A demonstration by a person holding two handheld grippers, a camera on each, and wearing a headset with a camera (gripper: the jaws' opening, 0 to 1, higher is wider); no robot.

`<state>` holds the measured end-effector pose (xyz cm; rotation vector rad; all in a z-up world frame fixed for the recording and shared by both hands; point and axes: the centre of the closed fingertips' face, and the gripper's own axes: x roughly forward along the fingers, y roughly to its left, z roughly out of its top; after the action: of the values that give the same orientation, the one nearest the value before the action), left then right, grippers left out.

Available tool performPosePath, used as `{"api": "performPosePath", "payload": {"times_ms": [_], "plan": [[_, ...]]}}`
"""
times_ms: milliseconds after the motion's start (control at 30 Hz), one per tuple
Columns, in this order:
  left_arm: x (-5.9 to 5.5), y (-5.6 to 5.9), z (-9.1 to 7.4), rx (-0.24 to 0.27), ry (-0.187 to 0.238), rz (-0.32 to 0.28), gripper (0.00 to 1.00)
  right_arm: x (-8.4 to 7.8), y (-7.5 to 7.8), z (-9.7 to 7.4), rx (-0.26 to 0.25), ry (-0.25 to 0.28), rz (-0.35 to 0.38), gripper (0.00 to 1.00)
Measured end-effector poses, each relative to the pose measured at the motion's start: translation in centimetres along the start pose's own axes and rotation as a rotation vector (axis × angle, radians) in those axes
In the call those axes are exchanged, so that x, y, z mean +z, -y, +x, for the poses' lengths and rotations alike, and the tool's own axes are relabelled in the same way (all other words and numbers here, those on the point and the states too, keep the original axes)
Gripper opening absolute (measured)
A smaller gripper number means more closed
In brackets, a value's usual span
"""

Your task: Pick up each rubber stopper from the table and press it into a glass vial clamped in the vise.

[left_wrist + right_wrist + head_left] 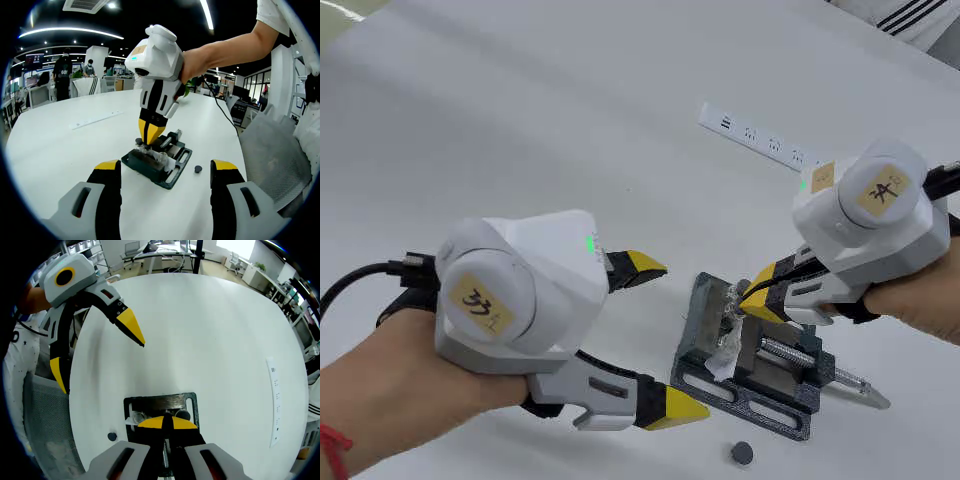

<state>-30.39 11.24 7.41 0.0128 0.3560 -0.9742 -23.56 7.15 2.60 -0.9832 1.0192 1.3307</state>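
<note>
The left gripper point(665, 335) is held above the white bench point(570, 120), a bit to one side of the vise point(750, 365). Its jaws are wide open and there is nothing in them. In the left gripper view, the vise sits out in front, between the two yellow tips.

The right gripper point(755, 300) points down at the top of the vise. Its jaws are pressed together at the yellow tips. I can see nothing between them. The tips are just beside the glass vials point(162, 156), which stand in a row in the vise.

One vial has a dark round thing point(139, 141) on top of it. It looks like a stopper, but it is too small to be sure.

A loose stopper point(742, 453) lies flat on the bench near the vise. Neither gripper is touching it.

A white power strip point(760, 140) lies on the bench, well away from the vise.
</note>
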Motion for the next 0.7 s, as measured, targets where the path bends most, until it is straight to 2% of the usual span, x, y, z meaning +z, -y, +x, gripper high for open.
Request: {"api": "performPosePath", "payload": {"times_ms": [333, 700], "plan": [[-0.01, -0.10, 0.07, 0.001, -0.001, -0.004, 0.71, -0.01, -0.15, 0.03, -0.024, 0.021, -0.008, 0.00], [0.12, -0.11, 0.08, -0.001, 0.001, -0.002, 0.71, 0.07, -0.15, 0.05, -0.050, 0.006, -0.023, 0.00]]}}
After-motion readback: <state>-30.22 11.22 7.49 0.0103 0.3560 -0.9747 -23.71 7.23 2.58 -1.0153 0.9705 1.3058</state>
